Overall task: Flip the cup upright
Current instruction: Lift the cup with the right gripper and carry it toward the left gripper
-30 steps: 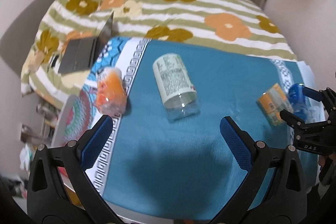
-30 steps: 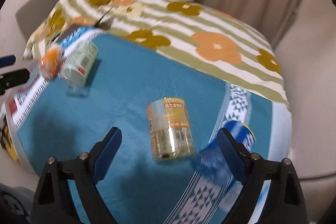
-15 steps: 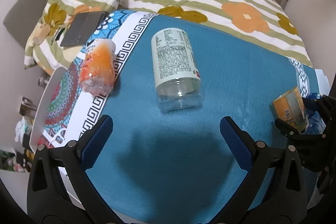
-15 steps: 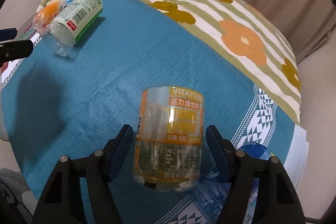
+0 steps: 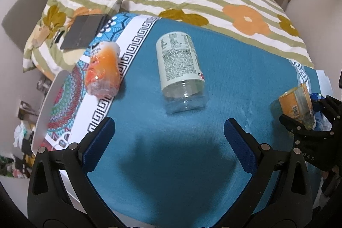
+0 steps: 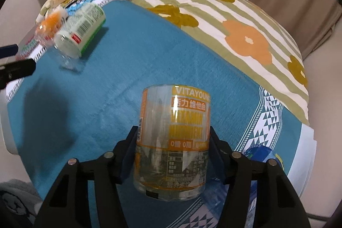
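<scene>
A clear cup with an orange VITAYOUNG label (image 6: 174, 140) lies between my right gripper's (image 6: 173, 153) fingers, which are shut on its sides just above the blue cloth. It also shows at the right edge of the left wrist view (image 5: 296, 104). A clear cup with a white-green label (image 5: 180, 69) lies on its side mid-table, ahead of my open, empty left gripper (image 5: 168, 140). It shows far left in the right wrist view (image 6: 80, 31).
An orange-tinted cup (image 5: 103, 72) lies on its side on the patterned cloth border at left. A blue cup (image 6: 259, 152) lies behind the right gripper. A laptop (image 5: 85, 30) rests on the flowered bed cover (image 5: 213, 1) beyond the blue-covered table (image 5: 171, 174).
My right gripper has advanced around the orange-labelled cup and closed on it. My left gripper has stayed open, shifting only slightly before the white-green cup.
</scene>
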A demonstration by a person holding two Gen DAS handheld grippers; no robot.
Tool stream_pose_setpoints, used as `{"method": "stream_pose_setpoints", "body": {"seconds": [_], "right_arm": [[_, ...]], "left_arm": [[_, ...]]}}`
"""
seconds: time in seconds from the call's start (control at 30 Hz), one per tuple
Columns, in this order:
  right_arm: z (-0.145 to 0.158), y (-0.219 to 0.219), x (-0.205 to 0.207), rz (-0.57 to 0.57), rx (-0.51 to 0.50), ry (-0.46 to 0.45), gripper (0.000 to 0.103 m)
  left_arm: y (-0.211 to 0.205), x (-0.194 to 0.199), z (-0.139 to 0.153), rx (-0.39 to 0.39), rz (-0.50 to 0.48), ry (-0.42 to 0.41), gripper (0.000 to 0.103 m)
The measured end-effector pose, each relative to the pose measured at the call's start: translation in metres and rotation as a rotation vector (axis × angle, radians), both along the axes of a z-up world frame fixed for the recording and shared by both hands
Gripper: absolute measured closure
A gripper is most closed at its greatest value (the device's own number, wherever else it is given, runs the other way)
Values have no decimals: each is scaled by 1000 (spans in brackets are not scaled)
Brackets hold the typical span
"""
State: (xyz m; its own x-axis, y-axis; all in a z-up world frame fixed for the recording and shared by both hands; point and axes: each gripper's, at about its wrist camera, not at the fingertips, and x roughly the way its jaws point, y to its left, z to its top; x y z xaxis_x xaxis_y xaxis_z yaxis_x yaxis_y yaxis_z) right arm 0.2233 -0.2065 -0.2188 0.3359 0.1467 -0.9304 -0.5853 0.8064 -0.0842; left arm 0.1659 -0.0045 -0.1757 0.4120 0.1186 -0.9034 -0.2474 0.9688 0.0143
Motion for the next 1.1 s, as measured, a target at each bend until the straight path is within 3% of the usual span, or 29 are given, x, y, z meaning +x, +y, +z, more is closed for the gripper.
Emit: {"method": "stream_pose_setpoints", "body": {"seconds": [0.3, 0.5, 0.73, 1.1], "right_arm": [[28, 15, -29, -151, 89, 65, 47], [30, 29, -56, -295, 155, 139, 47], [9, 44, -80, -470, 253, 267, 47], [-22, 50, -83, -577, 278, 285, 47]], "left_arm": [[28, -20, 23, -7, -74, -37, 0], [50, -35, 26, -9, -139, -38, 0], [70, -47, 17, -9, -202, -19, 0], [89, -50, -10, -36, -228, 12, 0]]}}
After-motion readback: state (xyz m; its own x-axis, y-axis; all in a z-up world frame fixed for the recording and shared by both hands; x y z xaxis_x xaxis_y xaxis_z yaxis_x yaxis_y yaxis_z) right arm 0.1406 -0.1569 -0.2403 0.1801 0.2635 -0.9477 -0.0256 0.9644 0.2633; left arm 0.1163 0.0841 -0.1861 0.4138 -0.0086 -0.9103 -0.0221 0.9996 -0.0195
